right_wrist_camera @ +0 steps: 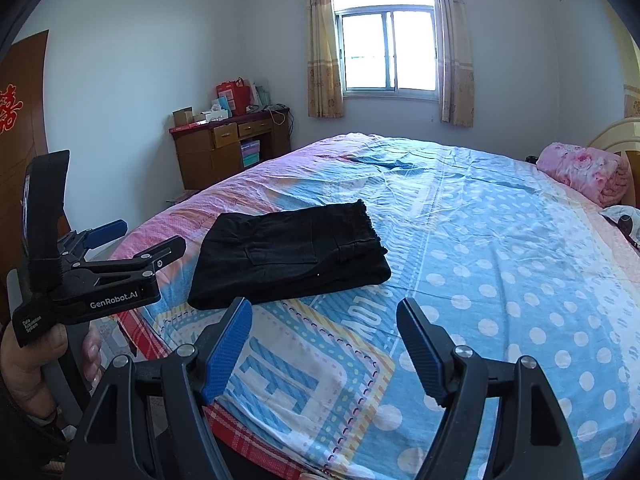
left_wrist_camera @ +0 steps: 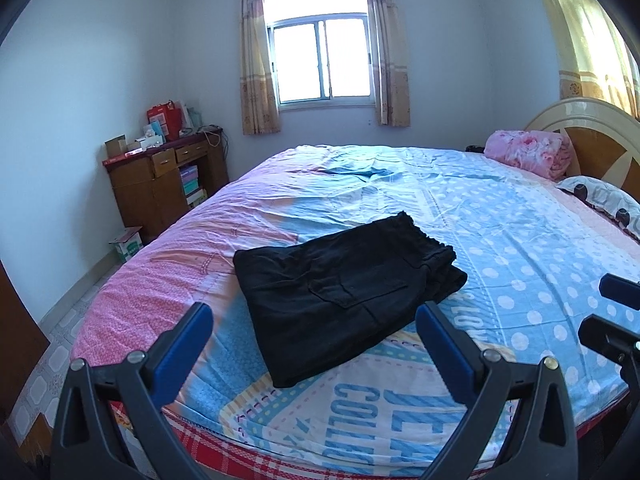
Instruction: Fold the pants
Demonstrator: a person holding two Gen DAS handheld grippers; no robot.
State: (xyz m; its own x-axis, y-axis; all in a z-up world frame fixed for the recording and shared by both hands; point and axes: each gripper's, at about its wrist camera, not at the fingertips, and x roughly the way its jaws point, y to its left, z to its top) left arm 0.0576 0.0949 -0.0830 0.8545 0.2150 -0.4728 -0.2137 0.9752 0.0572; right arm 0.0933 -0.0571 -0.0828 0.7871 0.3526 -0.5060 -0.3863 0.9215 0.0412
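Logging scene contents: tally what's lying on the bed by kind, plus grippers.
Folded black pants: 1
Rolled pink floral blanket: 1
Patterned pillow: 1
Grippers: 2, left gripper and right gripper, both open and holding nothing
Total: 5

Folded black pants point(left_wrist_camera: 344, 300) on patterned bed point(left_wrist_camera: 520, 248)

Left gripper point(left_wrist_camera: 314, 320): black plastic frame, blue ribbed pads point(left_wrist_camera: 444, 344), silver pivot screws. White "GenRobot.AI" lettering on its side. Right gripper point(right_wrist_camera: 324, 316): same build. Hand point(right_wrist_camera: 36, 364) on handle; possibly a wristband, blurred.
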